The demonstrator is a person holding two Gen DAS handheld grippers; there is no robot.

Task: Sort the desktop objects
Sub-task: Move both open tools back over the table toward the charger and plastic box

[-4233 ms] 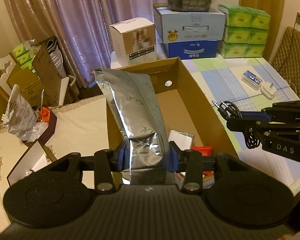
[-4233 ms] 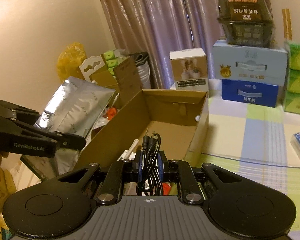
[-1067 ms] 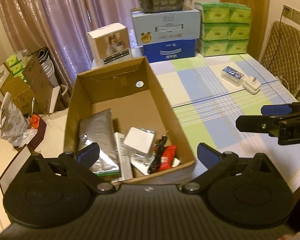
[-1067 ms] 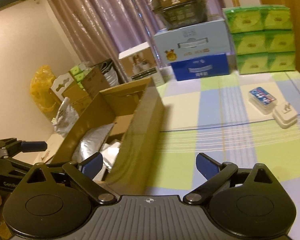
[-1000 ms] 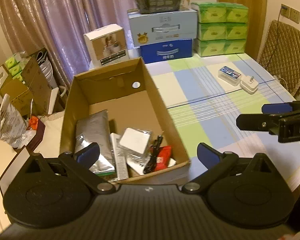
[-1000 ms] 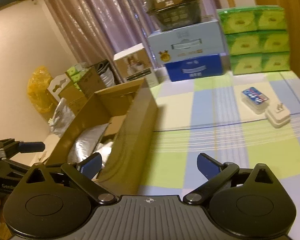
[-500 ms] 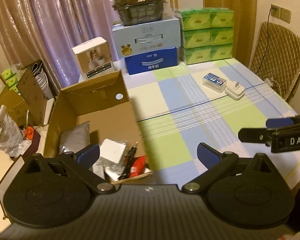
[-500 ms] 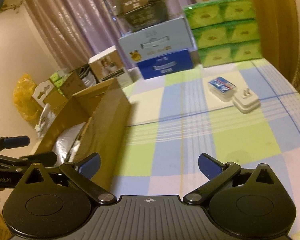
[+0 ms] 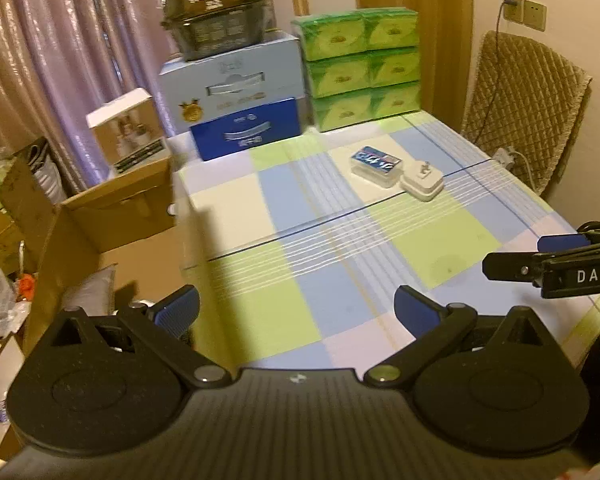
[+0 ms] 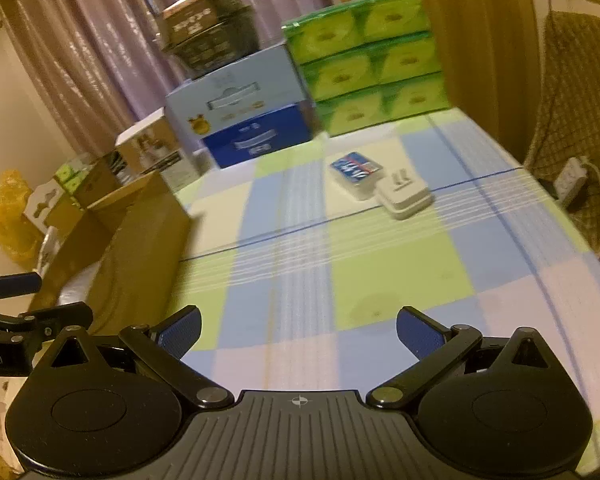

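At the lower middle of each wrist view the jaws stand wide apart and hold nothing: the left gripper (image 9: pixel 296 314) and the right gripper (image 10: pixel 298 330) have both let go of their loads, the silver pouch and the coiled cable they carried a few seconds ago. Both views have swung away from the cardboard box (image 9: pixel 112 216), now at the left of the frame, toward the checked desk (image 9: pixel 340 264). A silver pouch (image 9: pixel 90 294) shows inside the box; the rest of its contents are hidden here. Right of centre on the desk, a small blue-topped case (image 9: pixel 376 162) and a white plug adapter (image 9: pixel 422 184) lie touching, likely the next things to sort.
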